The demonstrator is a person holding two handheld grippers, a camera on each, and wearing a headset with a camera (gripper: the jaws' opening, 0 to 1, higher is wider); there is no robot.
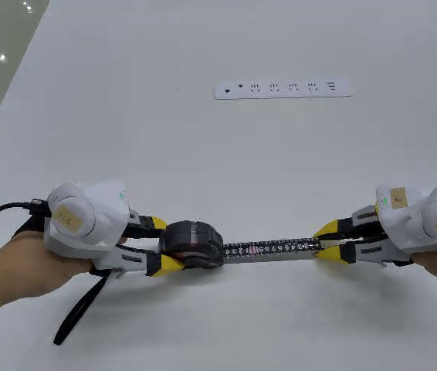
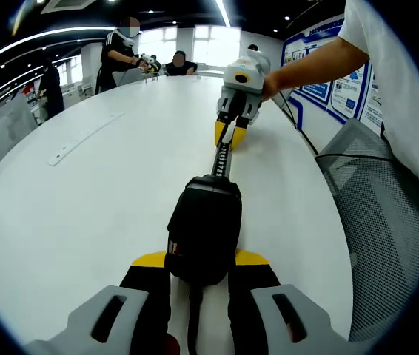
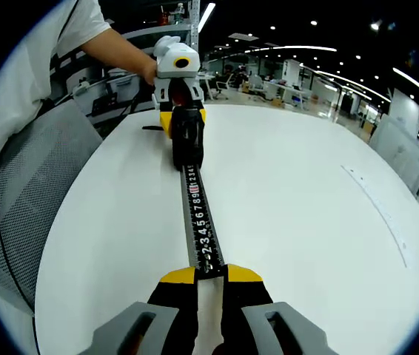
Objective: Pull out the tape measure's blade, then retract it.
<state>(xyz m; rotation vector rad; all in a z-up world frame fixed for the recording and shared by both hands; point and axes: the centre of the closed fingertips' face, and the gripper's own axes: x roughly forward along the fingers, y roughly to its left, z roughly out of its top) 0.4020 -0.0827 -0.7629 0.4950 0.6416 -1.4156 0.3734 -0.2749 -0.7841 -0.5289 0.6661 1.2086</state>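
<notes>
tape measure (image 1: 195, 242) in left tool (image 1: 164, 243), blade (image 1: 272, 248) (partly out) in right tool (image 1: 326, 241).

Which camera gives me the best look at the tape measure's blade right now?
The right gripper view: the blade runs straight up the frame from the right hand-held gripper, numerals readable. The head view shows it side-on, markings tiny. In the left gripper view it is a thin foreshortened strip beyond the case.
</notes>
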